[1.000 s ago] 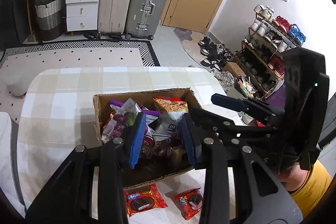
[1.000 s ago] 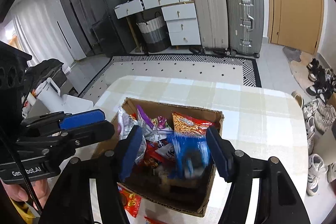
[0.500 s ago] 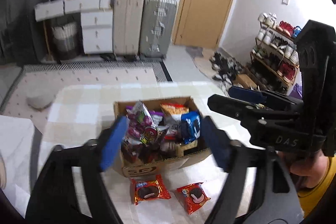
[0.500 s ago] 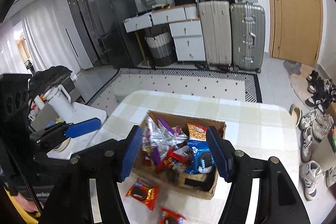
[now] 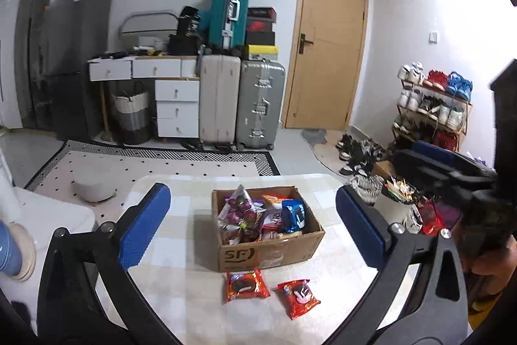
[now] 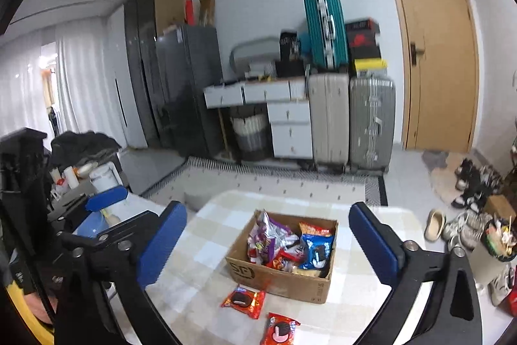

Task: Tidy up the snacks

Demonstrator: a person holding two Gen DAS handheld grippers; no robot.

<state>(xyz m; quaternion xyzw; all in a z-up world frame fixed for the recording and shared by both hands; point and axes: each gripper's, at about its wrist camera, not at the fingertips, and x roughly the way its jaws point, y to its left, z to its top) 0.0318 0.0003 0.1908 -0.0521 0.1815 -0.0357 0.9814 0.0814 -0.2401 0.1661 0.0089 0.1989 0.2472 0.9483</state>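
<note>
A cardboard box (image 5: 268, 251) (image 6: 278, 277) full of snack packs stands on the checked table; a blue cookie pack (image 5: 294, 215) (image 6: 316, 251) leans at its right side. Two red cookie packs (image 5: 247, 285) (image 5: 299, 298) lie on the cloth just in front of the box, also seen in the right wrist view (image 6: 243, 301) (image 6: 279, 328). My left gripper (image 5: 252, 189) and right gripper (image 6: 267, 206) hover above and behind the box, apart from it. Both jaws are opening wide, with nothing between them.
The checked table (image 5: 181, 286) ends a little past the box. A bin of rubbish (image 5: 395, 199) stands off its right edge, a white stool (image 5: 42, 215) off its left. Suitcases (image 5: 258, 105), drawers and a door stand at the far wall.
Both grippers have drawn back and up from inside the box, and their jaws have spread wide. The blue cookie pack that was between the right jaws now rests in the box.
</note>
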